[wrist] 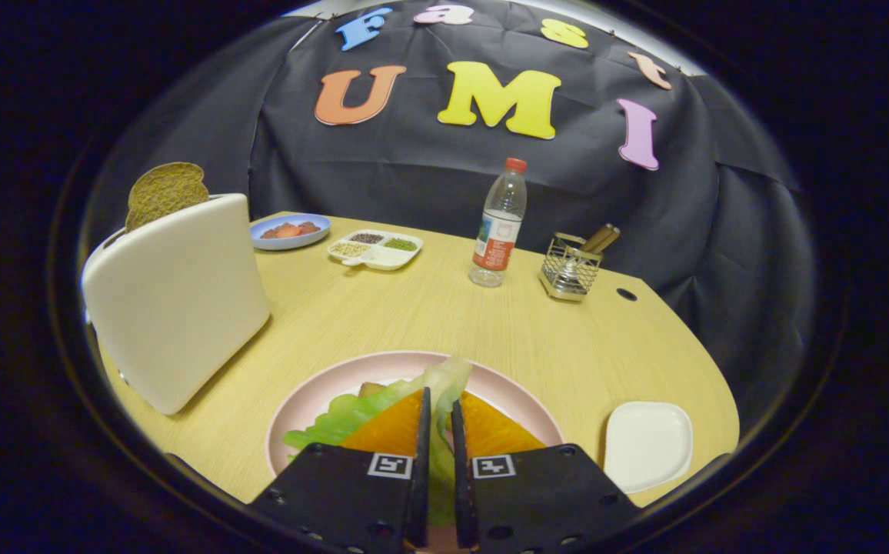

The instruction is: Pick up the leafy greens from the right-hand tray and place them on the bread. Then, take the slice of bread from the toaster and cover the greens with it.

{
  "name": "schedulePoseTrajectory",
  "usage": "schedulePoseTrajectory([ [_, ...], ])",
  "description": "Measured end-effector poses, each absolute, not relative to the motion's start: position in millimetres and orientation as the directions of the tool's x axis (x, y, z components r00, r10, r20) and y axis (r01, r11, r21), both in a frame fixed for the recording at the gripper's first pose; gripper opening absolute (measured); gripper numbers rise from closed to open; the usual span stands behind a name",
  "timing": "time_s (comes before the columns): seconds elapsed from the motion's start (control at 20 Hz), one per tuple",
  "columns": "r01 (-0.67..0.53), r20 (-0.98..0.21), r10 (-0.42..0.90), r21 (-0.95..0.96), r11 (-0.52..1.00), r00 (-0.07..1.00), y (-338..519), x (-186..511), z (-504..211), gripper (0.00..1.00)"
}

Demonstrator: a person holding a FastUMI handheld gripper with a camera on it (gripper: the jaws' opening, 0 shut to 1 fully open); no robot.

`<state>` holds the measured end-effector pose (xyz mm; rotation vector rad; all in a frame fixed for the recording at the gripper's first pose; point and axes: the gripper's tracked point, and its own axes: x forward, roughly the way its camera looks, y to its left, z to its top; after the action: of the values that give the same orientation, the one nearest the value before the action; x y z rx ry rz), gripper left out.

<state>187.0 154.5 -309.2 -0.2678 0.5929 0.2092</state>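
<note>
My gripper (439, 402) is shut on the leafy greens (356, 415). A pale green leaf is pinched between the two fingers and rises past their tips. The rest of the greens spreads to the left over the pink plate (314, 400), just above it or resting on it; I cannot tell which. A small brown piece (371, 388), likely the bread, peeks out behind the greens; the rest is hidden. The white toaster (179, 300) stands left of the plate, and a brown bread slice (164, 192) sticks up out of its slot. The white right-hand tray (648, 446) lies right of the fingers.
Further back on the wooden table (429, 315) are a blue dish of food (291, 230), a white divided dish (375, 248), a plastic water bottle (500, 223) and a wire basket with utensils (571, 268). Black cloth walls the booth behind.
</note>
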Motion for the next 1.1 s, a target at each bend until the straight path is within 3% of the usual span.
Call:
schedulePoseTrajectory([
  [0.45, -0.231, -0.482, 0.102, -0.217, 0.948, 0.870, 162, 167, -234, 0.96],
  [0.8, -0.276, -0.427, 0.240, -0.023, 0.961, 0.872, 234, 140, -144, 0.95],
  [1.1, -0.342, -0.373, 0.304, -0.037, 0.939, 0.877, 310, 136, -96, 0.95],
])
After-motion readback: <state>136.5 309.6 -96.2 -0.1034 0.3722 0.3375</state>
